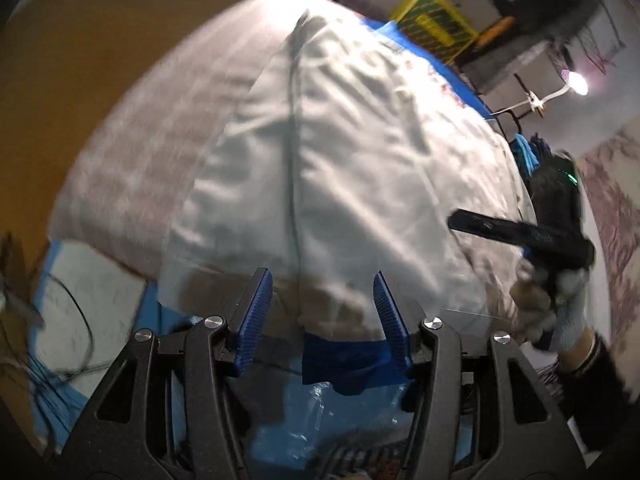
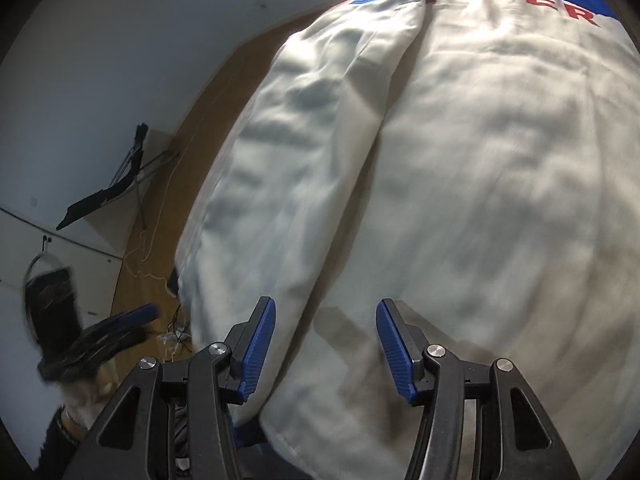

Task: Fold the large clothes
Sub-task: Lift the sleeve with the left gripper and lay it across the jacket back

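A large white garment (image 2: 460, 184) with a blue band and red lettering lies spread flat on the bench (image 1: 132, 152), one sleeve (image 2: 288, 152) folded in alongside the body. The left gripper (image 1: 323, 312) hangs over the near hem with its fingers spread and nothing between them; the right gripper (image 2: 326, 348) hovers likewise over the cloth, fingers apart and empty. To fold well, each should probably bite a hem corner squarely, catching every layer (the fabric looks thin and slippery), then lift evenly together. A yellow crate (image 1: 436, 28) sits beyond the bench; its contents cannot be made out.
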`<state>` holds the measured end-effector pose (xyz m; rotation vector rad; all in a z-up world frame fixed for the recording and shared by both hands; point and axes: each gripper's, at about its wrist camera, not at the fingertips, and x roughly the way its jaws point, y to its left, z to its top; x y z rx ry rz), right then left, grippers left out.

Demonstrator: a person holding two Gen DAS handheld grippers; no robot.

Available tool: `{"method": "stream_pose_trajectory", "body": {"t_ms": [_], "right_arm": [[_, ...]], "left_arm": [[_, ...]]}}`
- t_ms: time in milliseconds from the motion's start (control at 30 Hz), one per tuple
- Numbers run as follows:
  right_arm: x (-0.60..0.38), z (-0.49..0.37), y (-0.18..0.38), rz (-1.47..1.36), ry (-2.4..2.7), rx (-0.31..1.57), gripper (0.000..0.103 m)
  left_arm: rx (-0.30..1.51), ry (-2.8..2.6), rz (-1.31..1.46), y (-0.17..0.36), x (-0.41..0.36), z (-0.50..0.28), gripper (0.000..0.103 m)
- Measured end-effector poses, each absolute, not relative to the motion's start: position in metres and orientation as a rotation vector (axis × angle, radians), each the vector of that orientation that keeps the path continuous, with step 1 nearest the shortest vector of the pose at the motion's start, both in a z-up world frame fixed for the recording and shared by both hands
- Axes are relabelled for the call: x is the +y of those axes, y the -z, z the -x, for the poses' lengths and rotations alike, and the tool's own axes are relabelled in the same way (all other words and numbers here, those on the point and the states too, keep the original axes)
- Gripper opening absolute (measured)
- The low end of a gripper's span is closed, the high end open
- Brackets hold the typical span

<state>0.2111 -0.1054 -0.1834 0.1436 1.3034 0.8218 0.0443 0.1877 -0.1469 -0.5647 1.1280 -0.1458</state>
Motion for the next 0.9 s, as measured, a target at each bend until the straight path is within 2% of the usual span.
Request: {"method": "stream_pose_trajectory", "body": {"t_ms": [67,100,200,267,333,400,567,667,833,867,900], "right_arm": [[-0.101,-0.204,0.182,-0.121,-0.821,1.284,0.055],[-0.100,-0.202,0.182,-0.119,-0.818,1.277,0.051],[-0.101,-0.205,0.185,-0.175,-0.811,1.286,0.039],[-0.102,-0.208,0.189,-0.221,-0.809,1.298,0.034],[-0.099,-0.209,0.192,-0.234,-0.809,1.303,0.026],[-0.096,-0.207,0.192,-0.233,-0.814,1.305,0.013],[-0.076,-0.205,0.186,-0.213,-0.824,1.290,0.002],[-0.059,-0.206,0.179,-0.132,-0.808,1.273,0.000],[-0.045,-0.202,0.187,0.027,-0.774,1.310,0.000],[-0.045,-0.200,0.186,0.055,-0.777,1.312,0.001],[-0.046,-0.199,0.182,0.075,-0.782,1.304,0.006]], "left_arm": [[1.162,0.152,0.626,0.161,0.191,-0.049,0.054],[1.171,0.154,0.643,0.165,0.192,-0.051,0.050],[1.186,0.163,0.647,0.171,0.189,-0.057,0.033],[1.183,0.174,0.664,0.174,0.188,-0.063,0.023],[1.176,0.178,0.673,0.175,0.188,-0.069,0.003],[1.163,0.169,0.658,0.174,0.188,-0.073,0.001],[1.040,0.104,0.588,0.136,0.204,-0.069,0.000],[1.008,0.032,0.577,0.130,0.225,-0.063,0.000],[1.138,0.004,0.617,0.170,0.224,-0.062,0.000],[1.148,0.012,0.609,0.170,0.222,-0.062,0.000],[1.153,0.016,0.610,0.170,0.221,-0.062,0.000]]}}
